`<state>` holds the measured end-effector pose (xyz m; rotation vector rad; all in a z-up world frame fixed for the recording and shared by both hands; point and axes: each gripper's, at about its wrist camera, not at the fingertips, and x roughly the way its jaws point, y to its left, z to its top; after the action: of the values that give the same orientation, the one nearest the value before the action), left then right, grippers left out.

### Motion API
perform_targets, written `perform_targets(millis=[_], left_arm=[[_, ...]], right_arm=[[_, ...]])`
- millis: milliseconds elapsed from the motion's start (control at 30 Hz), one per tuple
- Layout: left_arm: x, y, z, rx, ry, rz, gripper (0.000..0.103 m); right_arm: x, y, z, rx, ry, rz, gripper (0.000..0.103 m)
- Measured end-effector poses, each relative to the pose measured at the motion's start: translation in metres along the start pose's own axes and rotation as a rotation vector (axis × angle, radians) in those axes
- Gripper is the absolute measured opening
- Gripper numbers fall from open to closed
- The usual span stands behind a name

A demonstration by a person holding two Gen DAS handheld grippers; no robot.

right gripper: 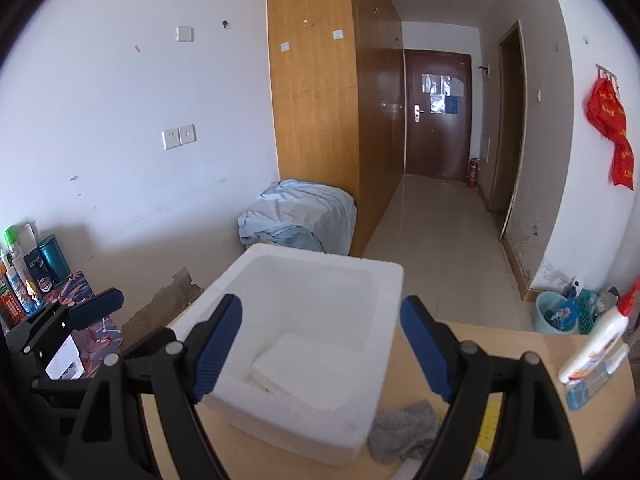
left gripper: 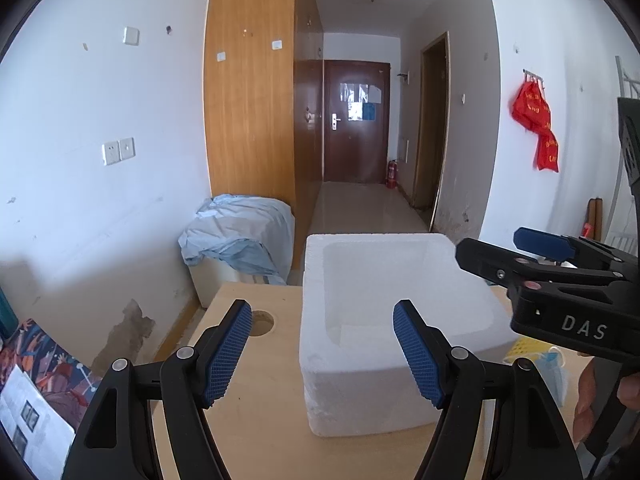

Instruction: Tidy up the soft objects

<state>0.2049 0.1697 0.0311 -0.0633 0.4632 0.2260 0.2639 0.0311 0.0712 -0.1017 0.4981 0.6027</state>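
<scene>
Step in hand: probably between picks; both tools hover over the foam box (right gripper: 304, 344), neither carrying anything.
Left tool (left gripper: 322, 354): fingers spread wide, empty, aimed at the box's near-left corner.
Right tool (right gripper: 322, 350): fingers spread wide, empty, poised above the box opening; in the left view it shows from the side, crossing above the box's right rim.
Already boxed: a white folded pad (right gripper: 304, 372), soft-looking, lies flat on the box floor toward the near wall.
Still out: a grey cloth (right gripper: 404, 428) crumpled on the wooden surface (right gripper: 280, 452), touching the box's near-right corner; a blue face mask (left gripper: 554, 372) and something yellow meshed (left gripper: 524, 348) beside the box's right side.
Next move, as judged: the right tool drops to the grey cloth, pinches a raised fold, lifts it over the rim and lets go inside.
Edges: the box wall stands tall, so the cloth must clear it; a spray bottle (right gripper: 600, 344) lies near the surface's right edge.
Open room: bare surface left of the box, with a round hole (left gripper: 260, 322) in it.
</scene>
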Motion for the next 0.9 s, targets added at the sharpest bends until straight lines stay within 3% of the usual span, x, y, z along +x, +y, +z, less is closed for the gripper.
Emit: perform_targets(millis=[433, 567, 900], left_arm=[[-0.088, -0.034, -0.027, 0.003, -0.031, -0.068, 0.074], [-0.11, -0.048, -0.039, 0.017, -0.03, -0.091, 0.075], [-0.159, -0.068, -0.062, 0.027, -0.051, -0.122, 0.076]], right_arm=[[-0.089, -0.01, -0.041, 0.06, -0.026, -0.047, 0.088], [-0.127, -0.013, -0.057, 0.081, -0.081, -0.079, 0.098], [-0.187, -0.01, -0.085, 0.089, -0.126, -0.11, 0.099]])
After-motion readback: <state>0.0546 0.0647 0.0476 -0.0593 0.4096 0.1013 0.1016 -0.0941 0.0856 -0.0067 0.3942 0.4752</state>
